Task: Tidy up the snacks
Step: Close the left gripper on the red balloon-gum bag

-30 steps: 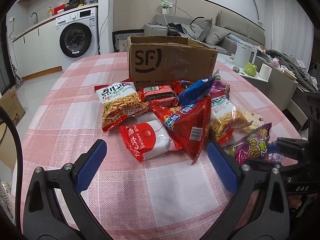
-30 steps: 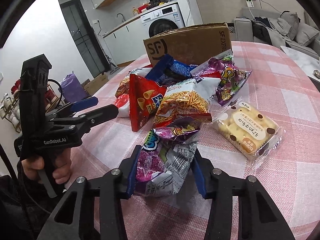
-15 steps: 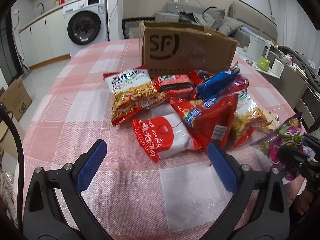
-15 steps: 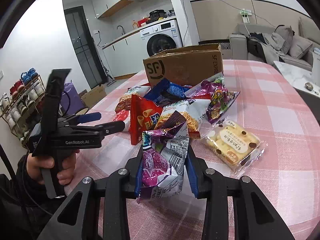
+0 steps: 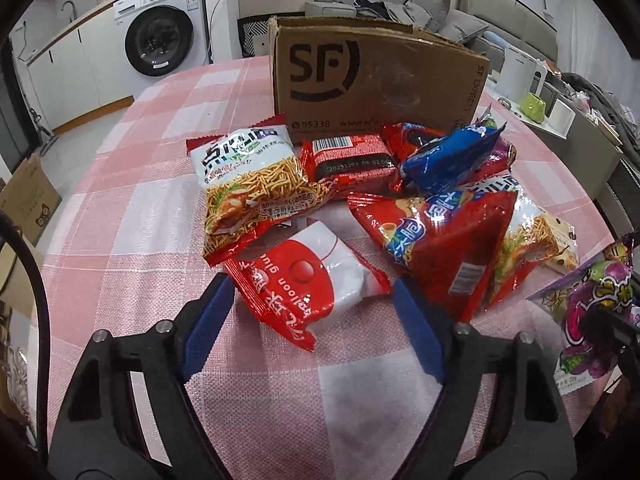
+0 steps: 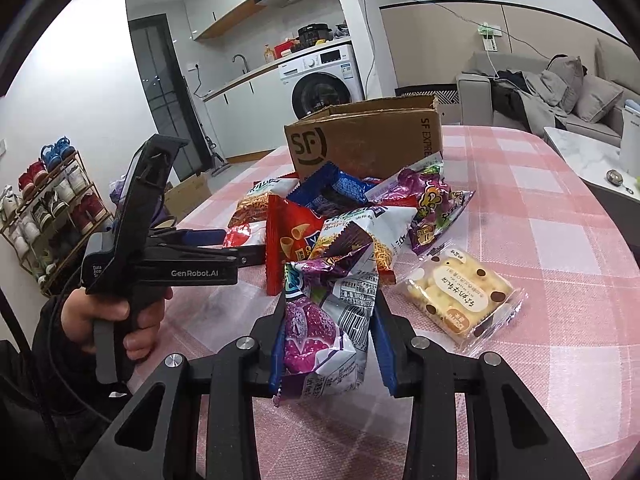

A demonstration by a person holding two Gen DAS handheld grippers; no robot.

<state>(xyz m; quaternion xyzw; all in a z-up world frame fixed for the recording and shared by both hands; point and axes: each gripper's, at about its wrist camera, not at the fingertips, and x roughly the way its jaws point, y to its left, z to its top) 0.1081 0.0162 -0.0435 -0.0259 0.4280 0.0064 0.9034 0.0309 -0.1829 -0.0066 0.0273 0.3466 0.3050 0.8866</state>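
A pile of snack bags lies on the pink checked tablecloth [image 5: 120,208] in front of an open brown SF cardboard box [image 5: 376,80]. My left gripper [image 5: 308,312] is open, its blue pads on either side of a red and white balloon gum bag [image 5: 308,280]. My right gripper [image 6: 330,328] is shut on a purple snack bag [image 6: 320,320] and holds it above the table. That purple bag also shows at the right edge of the left wrist view [image 5: 596,312]. The box shows in the right wrist view [image 6: 364,144] too.
The pile holds a noodle snack bag [image 5: 248,184], a red bag [image 5: 440,240], a blue bag [image 5: 452,152] and a dark red pack [image 5: 352,156]. A clear pack of biscuits [image 6: 460,296] lies right of the pile. A washing machine [image 5: 160,36] and a sofa stand beyond the table.
My left gripper has moved forward to the red and white gum bag, and its pads stand closer together. My right gripper has lifted the purple bag off the table.
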